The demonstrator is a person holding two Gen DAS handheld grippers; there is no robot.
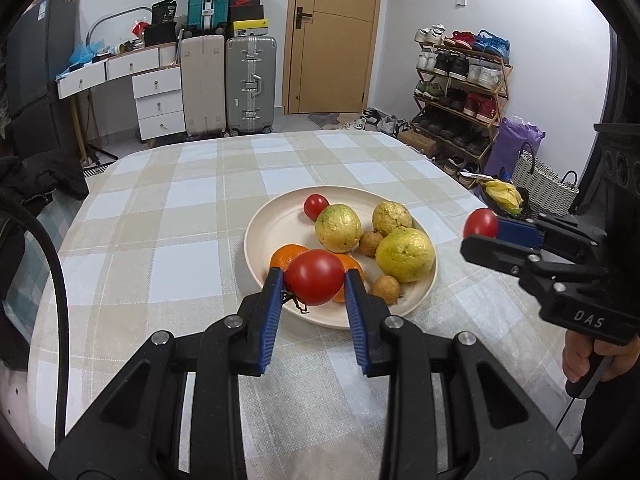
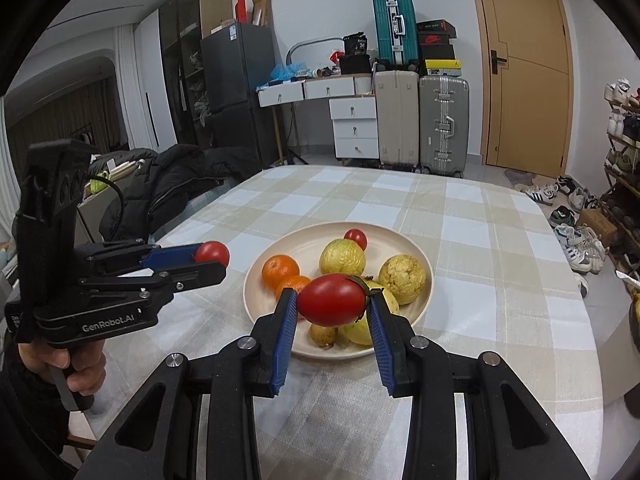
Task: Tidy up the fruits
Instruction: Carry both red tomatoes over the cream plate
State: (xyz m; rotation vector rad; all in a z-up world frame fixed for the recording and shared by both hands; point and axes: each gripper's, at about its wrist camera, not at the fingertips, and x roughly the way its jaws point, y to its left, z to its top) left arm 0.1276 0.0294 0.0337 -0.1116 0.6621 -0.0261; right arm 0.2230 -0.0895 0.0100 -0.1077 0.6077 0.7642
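checked woven tablecloth (image 1: 160,240), round plate (image 1: 256,240)

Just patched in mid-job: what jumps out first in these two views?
Each gripper is shut on a red tomato: the left gripper holds its tomato above the near rim of the plate, the right gripper holds its tomato above the plate too. The cream plate sits mid-table on a checked cloth, holding greenish-yellow fruits, oranges, small brown fruits and one small tomato at its far side.
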